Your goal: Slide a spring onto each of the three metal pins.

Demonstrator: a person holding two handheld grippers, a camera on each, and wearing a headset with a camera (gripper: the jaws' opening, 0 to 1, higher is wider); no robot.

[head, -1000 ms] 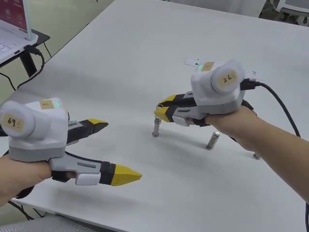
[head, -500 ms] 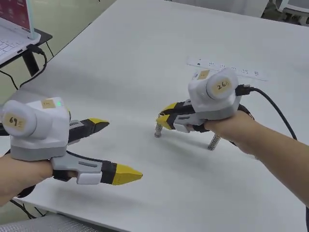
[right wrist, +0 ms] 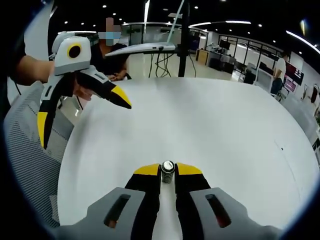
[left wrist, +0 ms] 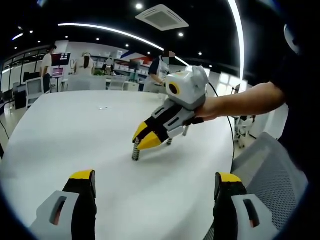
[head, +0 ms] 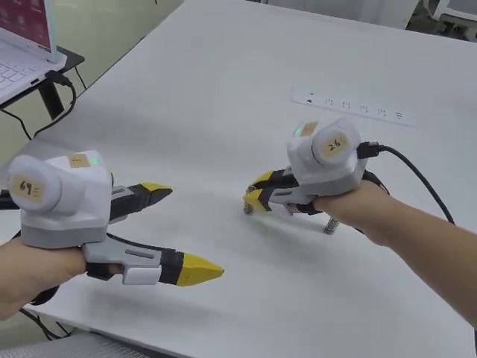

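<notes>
Right gripper view: right tongs (right wrist: 168, 171) clenched on silver coil spring (right wrist: 168, 168), axis vertical on white desk (right wrist: 225, 135); left tongs (head: 194, 231) released, well apart.

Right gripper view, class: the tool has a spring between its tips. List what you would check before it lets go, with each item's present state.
1. Right tool shut on the coiled metal spring: ok.
2. That spring upright, its foot on the white table: ok.
3. Spring fully down over its pin: cannot tell, the coils hide it.
4. Second spring standing apart from the right tool's tips: ok.
5. Left tool open and away from the work: ok.
</notes>
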